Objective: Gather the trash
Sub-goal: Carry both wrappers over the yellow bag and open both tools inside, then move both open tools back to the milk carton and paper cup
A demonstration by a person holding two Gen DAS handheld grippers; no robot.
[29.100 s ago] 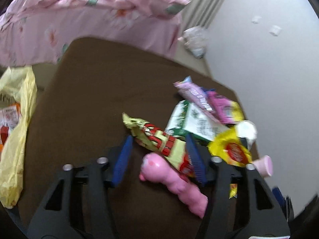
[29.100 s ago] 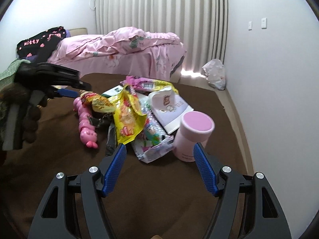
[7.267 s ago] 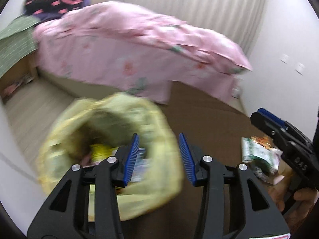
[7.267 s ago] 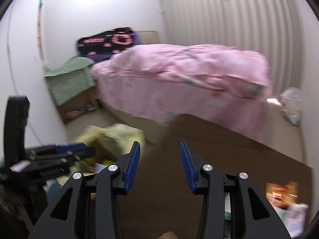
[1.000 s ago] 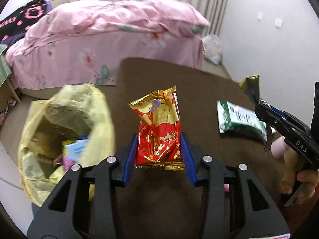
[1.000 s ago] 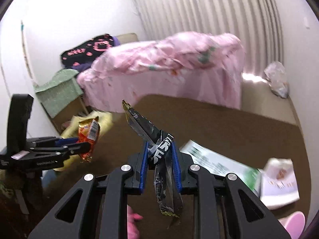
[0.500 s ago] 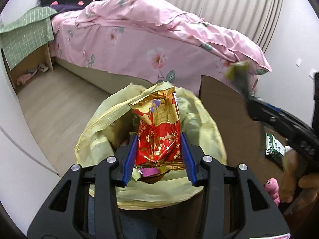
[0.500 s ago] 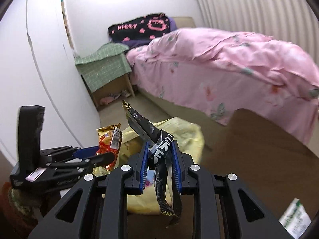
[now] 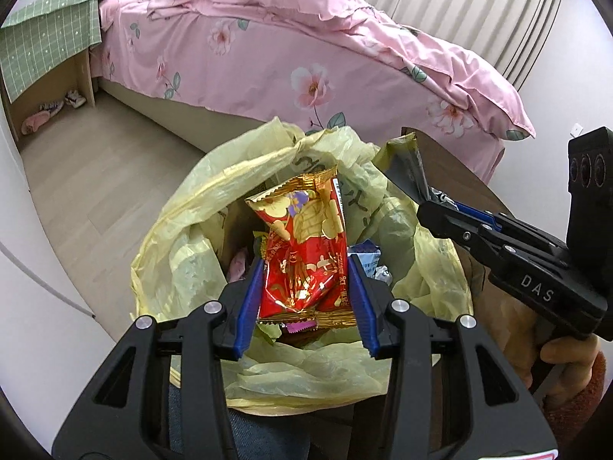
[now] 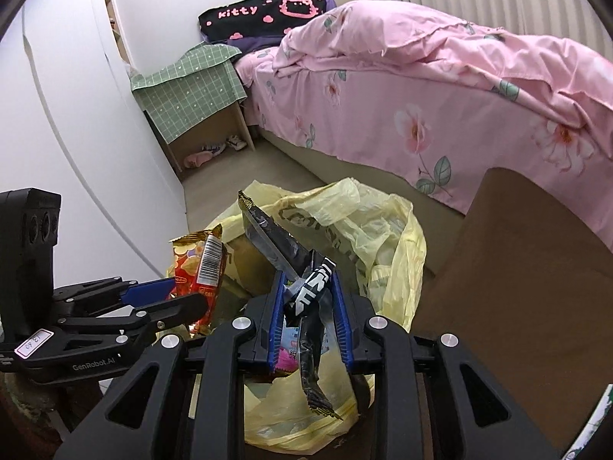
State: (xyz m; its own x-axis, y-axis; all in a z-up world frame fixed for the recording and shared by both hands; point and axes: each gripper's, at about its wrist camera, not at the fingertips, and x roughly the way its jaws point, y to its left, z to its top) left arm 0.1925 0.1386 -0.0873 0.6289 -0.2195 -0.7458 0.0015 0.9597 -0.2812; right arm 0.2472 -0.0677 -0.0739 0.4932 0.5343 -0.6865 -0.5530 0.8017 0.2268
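While both tongs hover over the yellow bag [image 9: 214, 199], left tongs [image 9: 305, 303] gripping the red snack packet [image 9: 306, 253] and right tongs [image 10: 308, 314] opening around the black wrapper [image 10: 291, 268], either piece could snag the floppy rim and land on the floor.

the trash bag [image 9: 199, 230] stands open on the floor [image 9: 95, 176], between the bed [image 9: 306, 57] behind it and the table [image 10: 517, 268] at its right. the snack packet [image 9: 306, 260] hangs over the bag's mouth, with wrappers [image 9: 367, 264] lying inside below it. the dark wrapper [image 10: 302, 291] hangs over the bag too, just right of the snack packet. a shelf [image 10: 199, 115] under a cloth stands left of the bed, against the wall, with small things on the floor inside it.
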